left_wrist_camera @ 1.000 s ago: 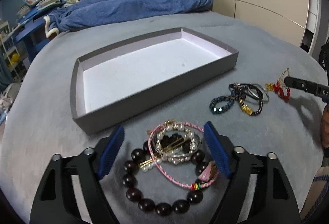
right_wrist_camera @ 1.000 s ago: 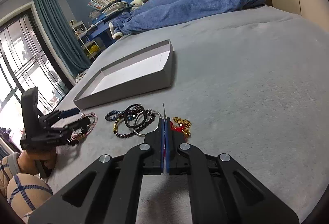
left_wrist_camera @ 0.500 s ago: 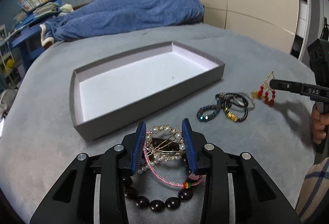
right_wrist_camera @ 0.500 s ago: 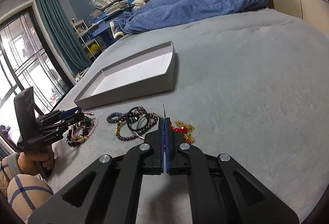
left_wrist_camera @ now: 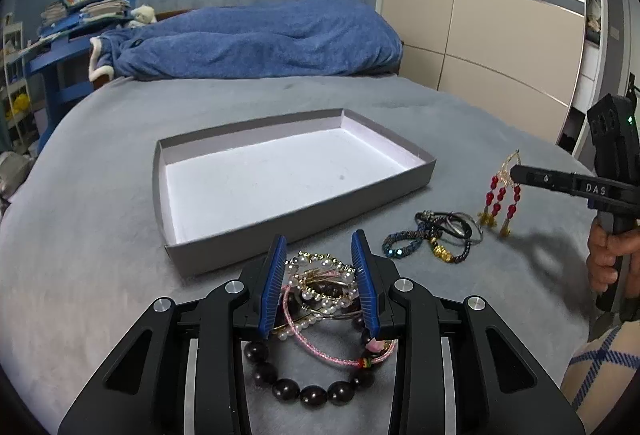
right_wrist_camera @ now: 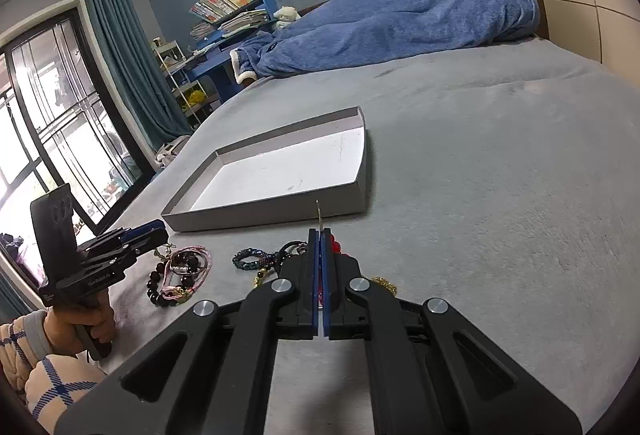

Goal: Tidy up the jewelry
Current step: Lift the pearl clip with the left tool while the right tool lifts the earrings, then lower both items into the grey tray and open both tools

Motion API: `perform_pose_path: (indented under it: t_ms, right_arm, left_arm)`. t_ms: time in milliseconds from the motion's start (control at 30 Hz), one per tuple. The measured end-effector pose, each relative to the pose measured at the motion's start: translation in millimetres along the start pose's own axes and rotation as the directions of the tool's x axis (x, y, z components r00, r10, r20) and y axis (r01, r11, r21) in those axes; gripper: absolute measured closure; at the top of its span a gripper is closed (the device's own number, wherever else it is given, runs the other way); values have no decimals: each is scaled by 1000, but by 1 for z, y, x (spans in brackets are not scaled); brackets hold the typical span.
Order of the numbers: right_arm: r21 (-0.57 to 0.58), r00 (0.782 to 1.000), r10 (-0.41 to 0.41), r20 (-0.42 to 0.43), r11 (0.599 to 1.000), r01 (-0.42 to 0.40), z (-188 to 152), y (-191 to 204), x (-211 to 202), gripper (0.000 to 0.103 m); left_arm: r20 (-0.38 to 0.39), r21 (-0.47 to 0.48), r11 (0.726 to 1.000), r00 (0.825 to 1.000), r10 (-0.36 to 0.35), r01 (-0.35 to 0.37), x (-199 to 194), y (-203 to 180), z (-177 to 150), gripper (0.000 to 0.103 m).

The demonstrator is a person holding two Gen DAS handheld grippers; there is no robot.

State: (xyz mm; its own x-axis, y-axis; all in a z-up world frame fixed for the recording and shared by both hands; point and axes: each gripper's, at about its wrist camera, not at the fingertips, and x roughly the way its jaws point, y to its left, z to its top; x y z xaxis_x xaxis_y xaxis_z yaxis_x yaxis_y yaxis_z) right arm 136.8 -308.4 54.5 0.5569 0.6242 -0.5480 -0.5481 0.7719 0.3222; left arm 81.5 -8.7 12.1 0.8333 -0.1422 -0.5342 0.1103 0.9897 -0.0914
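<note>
A shallow grey tray (left_wrist_camera: 224, 251) with a white floor lies on the grey bed, also in the right wrist view (right_wrist_camera: 352, 201). My left gripper (left_wrist_camera: 320, 279) is closed on a bunch of bracelets (left_wrist_camera: 320, 287): pearl, pink cord and gold, with a dark bead bracelet (left_wrist_camera: 312, 391) hanging below. My right gripper (right_wrist_camera: 320, 235) is shut on a red-bead and gold earring (left_wrist_camera: 500, 199) that dangles above the bed. A pile of dark bracelets and hair ties (left_wrist_camera: 436, 239) lies on the bed between the two grippers.
A blue blanket (left_wrist_camera: 256, 43) is heaped at the far end of the bed. A beige wardrobe (left_wrist_camera: 480, 35) stands to the right. A blue shelf with books (right_wrist_camera: 232, 19) and a window with a teal curtain (right_wrist_camera: 120, 47) are to the left.
My left gripper closed on the bracelet bunch and lifted it slightly. My right gripper raised the red earring off the bed and moved toward the tray.
</note>
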Motion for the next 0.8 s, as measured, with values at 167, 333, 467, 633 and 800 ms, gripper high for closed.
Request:
perform_pose_path:
  t_ms: [167,333,467,633,800]
  right_arm:
    - [-7,1000,6,-1,1000,-6,4,1,3,102]
    - [-40,1000,16,-1,999,-16,19,10,8,102]
    - [-77,999,40,7,996,-39,40,23,17,102]
    - [-99,996,84,8,992,-83,72,37,37,102]
    - [-111,995,96,7,989,-95,94,45,57,102]
  left_arm:
    - [21,-19,1000,1000,-10,11,-5,6,7,68]
    - [22,-11,999,999,33,-33,-4,13,19,68]
    - [21,-20,997,997,72,-72,3,23,32,68]
    - [10,-38,995,995,96,-95,16,36,49,68]
    - [-11,-40,993,994,111,-111,34,45,60,68]
